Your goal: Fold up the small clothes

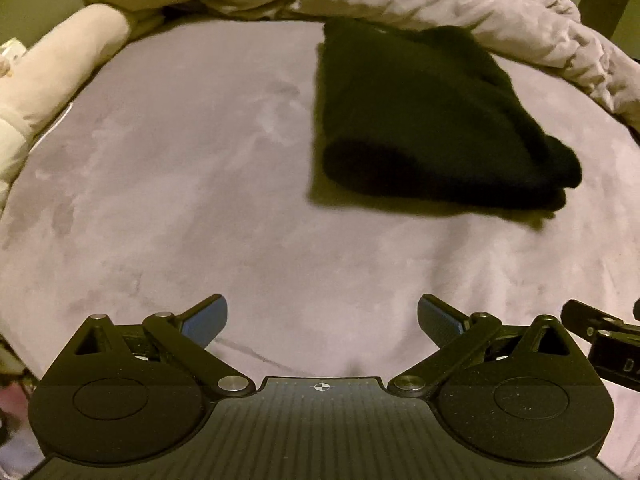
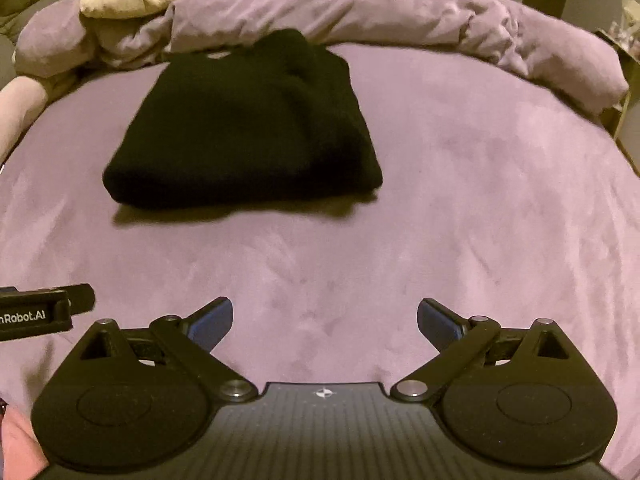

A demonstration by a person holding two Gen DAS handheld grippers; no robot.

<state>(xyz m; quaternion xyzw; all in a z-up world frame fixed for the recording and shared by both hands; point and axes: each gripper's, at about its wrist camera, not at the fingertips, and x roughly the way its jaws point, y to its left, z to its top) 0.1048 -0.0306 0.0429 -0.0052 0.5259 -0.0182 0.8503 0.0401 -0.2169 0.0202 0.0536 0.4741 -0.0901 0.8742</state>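
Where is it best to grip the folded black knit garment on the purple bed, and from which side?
Probably the folded black knit garment is best taken at its thick rounded near edge, approached from the near side. That fold faces both open grippers and bulges above the purple bed cover, giving the fingers all layers together. The far edge looks loose and uneven.

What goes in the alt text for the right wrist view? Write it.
A folded black knit garment lies on a purple velvety bedspread, with the right gripper open and empty in front of it. A crumpled lilac duvet lies behind.
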